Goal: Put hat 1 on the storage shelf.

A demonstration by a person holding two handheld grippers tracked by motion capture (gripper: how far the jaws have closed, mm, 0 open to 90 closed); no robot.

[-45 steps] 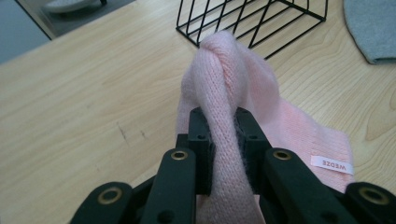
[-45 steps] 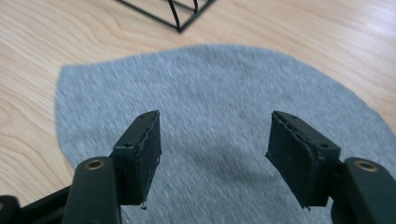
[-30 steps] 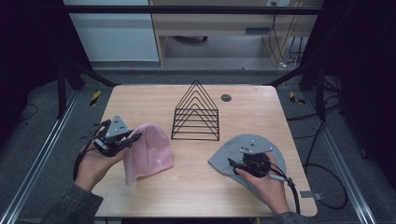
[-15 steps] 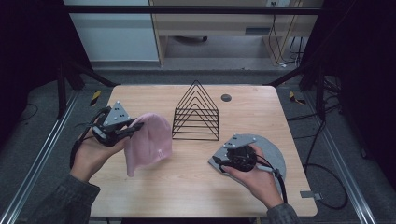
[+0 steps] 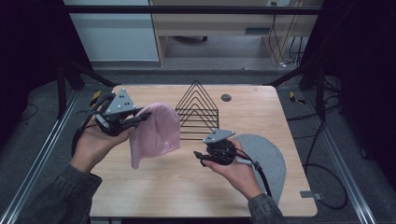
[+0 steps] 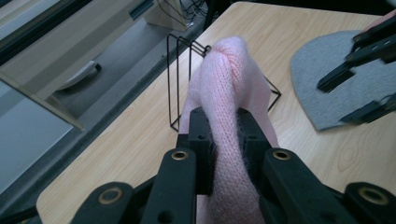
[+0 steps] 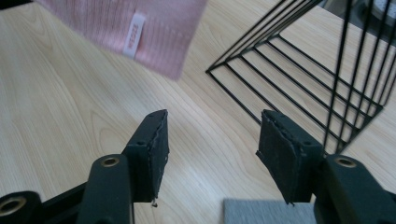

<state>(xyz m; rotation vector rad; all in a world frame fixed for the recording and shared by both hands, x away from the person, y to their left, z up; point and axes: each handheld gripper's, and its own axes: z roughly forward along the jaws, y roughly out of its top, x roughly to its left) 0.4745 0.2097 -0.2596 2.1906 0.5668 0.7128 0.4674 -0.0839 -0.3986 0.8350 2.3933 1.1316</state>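
1. On the left half of the wooden table (image 5: pixel 154 186): left gripper (image 5: pixel 140 117), pinching a fold of the pink knit hat (image 5: pixel 156 133); hat lifted, hanging from the jaws, its lower edge near or on the tabletop, which of the two not clear.
2. Close view along the left gripper (image 6: pixel 229 140): pads pressed tight on bunched pink knit (image 6: pixel 229 93), fabric rising in a hump between them.
3. At table centre, just behind and right of the hat: black wire rack (image 5: pixel 198 109), triangular, upright; nearest obstacle to both grippers.
4. Right of centre: right gripper (image 5: pixel 201 156), jaws parted about halfway and just been closing, nothing between them; pointed toward the hat's hanging edge.
5. Seen along the right gripper (image 7: pixel 212 140): bare wood between the pads, pink hat with small label (image 7: pixel 140 28) ahead, rack wires (image 7: pixel 317 79) close on one side.
6. Under and behind the right hand: grey hat (image 5: pixel 268 161), flat on the table.
7. Far side, beyond the rack: small dark round disc (image 5: pixel 226 98).
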